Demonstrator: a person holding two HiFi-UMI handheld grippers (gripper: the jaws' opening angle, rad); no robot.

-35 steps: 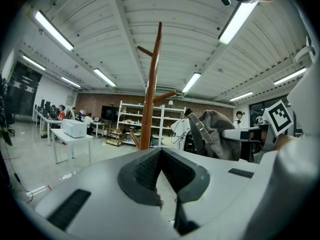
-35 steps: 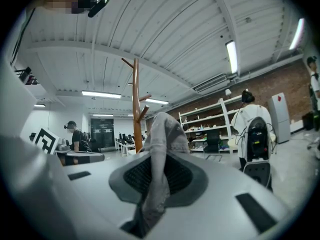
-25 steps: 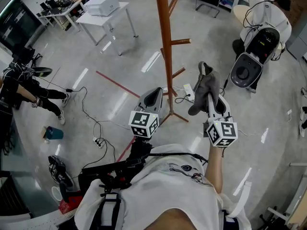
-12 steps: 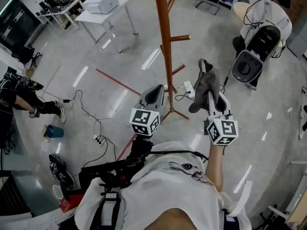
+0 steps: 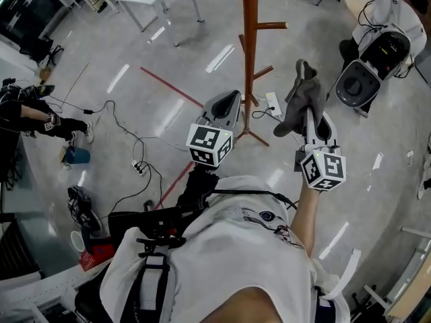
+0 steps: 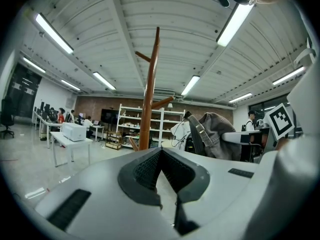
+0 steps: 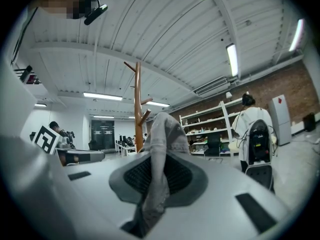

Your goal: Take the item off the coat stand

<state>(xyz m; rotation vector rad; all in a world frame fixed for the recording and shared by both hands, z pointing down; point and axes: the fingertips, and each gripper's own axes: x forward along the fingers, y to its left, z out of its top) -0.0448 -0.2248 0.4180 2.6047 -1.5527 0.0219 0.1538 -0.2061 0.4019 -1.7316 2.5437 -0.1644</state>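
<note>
Your right tool pinched the grey cloth, clear of the coat stand, at its three o'clock. Your left tool was closed and empty. The loose cloth might slip out or snag a peg.

A grey cloth and a reddish-brown coat stand over a glossy grey floor striped by one red line. Black-and-white square markers pattern the pale grey left gripper and right gripper.

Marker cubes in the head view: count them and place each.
2. One marker cube on the left gripper; another on the right gripper, which grips the grey item.
</note>
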